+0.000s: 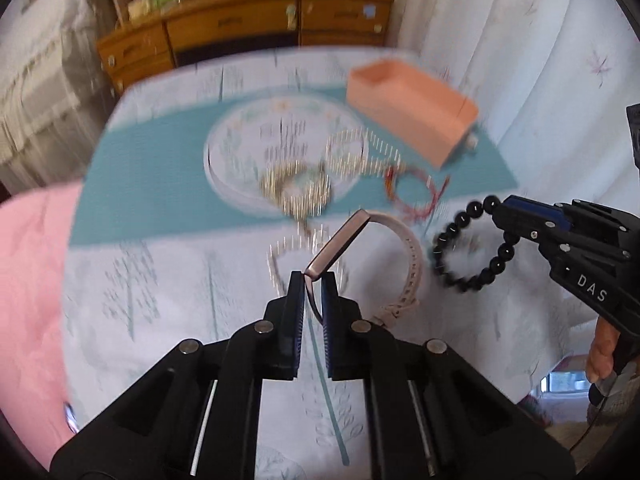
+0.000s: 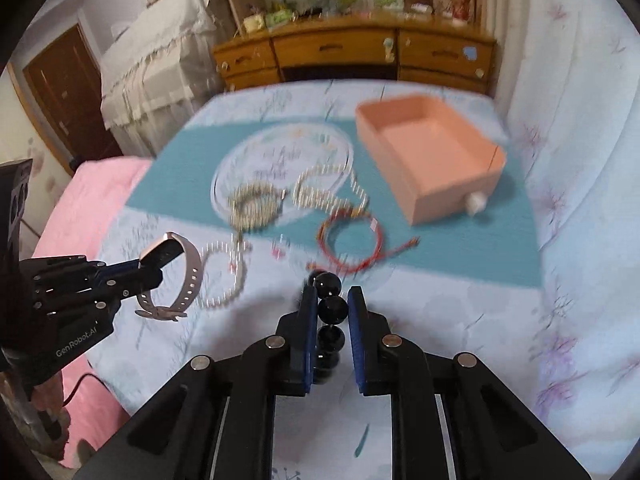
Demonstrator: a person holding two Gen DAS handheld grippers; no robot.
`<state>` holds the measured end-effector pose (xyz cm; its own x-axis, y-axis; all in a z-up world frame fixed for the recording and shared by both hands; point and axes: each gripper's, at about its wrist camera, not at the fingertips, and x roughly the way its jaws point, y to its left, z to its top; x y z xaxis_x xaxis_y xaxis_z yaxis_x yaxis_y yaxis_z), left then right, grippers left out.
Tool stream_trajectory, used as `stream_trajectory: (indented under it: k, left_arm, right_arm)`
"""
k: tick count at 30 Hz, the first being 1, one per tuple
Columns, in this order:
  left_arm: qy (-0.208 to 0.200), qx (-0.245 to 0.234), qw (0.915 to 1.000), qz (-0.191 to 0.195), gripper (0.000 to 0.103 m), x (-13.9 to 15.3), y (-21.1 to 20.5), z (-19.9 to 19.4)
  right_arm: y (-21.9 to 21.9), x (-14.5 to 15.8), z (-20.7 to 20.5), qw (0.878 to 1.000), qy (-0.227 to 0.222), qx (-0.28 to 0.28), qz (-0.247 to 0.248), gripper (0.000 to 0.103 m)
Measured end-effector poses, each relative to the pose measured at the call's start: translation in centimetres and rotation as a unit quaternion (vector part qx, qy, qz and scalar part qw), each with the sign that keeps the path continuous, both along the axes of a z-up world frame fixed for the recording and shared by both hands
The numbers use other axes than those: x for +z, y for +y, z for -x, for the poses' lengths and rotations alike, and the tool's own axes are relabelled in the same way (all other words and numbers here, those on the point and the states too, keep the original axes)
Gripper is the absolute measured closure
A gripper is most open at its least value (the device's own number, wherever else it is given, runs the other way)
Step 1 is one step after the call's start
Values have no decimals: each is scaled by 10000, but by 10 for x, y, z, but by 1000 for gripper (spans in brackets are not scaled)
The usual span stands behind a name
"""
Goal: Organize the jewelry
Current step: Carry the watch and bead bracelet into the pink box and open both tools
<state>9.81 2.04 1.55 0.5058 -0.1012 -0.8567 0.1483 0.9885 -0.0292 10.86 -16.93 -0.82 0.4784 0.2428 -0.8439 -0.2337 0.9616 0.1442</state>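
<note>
My left gripper (image 1: 313, 278) is shut on a smartwatch (image 1: 408, 248) with a pale pink strap, lifted above the bed; from the right wrist view the same watch (image 2: 192, 276) hangs from the left gripper (image 2: 150, 268). My right gripper (image 2: 332, 294) is shut on a black bead bracelet (image 2: 332, 308), which dangles from the right gripper (image 1: 496, 208) as a bracelet loop (image 1: 472, 248) in the left wrist view. An open orange box (image 2: 432, 152) stands at the back right. A red cord bracelet (image 2: 352, 240), gold chains (image 2: 256, 208) and pearl strands (image 2: 328, 188) lie blurred on the cloth.
A teal mat (image 2: 460, 252) with a round white plate (image 2: 280, 156) lies on the floral bedsheet (image 2: 440, 320). A pink blanket (image 2: 92, 200) covers the left side. A wooden dresser (image 2: 352, 56) stands behind the bed, white curtains (image 2: 580, 120) to the right.
</note>
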Motion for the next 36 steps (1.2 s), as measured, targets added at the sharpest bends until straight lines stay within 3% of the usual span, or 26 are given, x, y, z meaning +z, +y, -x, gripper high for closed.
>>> stream_trajectory:
  k: [7, 13, 16, 23, 25, 26, 28, 30, 36]
  left_arm:
    - [-699, -21, 9975, -97, 97, 61, -21, -54]
    - [-821, 133, 9965, 119, 97, 71, -46, -119]
    - [-799, 168, 9965, 184, 97, 62, -62, -150]
    - [-353, 58, 9992, 152, 97, 12, -110, -213]
    - [-245, 11, 9995, 189, 97, -2, -119, -224]
    - [-170, -17, 9996, 220, 97, -8, -124, -230]
    - [-16, -51, 9998, 178, 94, -20, -134, -237]
    - [71, -87, 9998, 136, 91, -28, -140, -242]
    - [291, -247, 9992, 101, 84, -41, -149, -244]
  right_arm:
    - [-24, 63, -40, 9959, -680, -599, 55, 88]
    - [-55, 80, -103, 9880, -983, -1165, -238, 88]
    - [-69, 68, -135, 9863, -904, -1308, -450, 88]
    - [-96, -20, -195, 9845, 320, -1610, -616, 86]
    - [-105, -31, -197, 9820, 446, -1661, -782, 76]
    - [-108, -34, -195, 9801, 373, -1774, -809, 63]
    - [-114, -33, -189, 9788, 145, -1851, -868, 54]
    - [-116, -26, -183, 9783, -50, -1940, -722, 38]
    - [-124, -13, -165, 9797, -177, -1966, -353, 27]
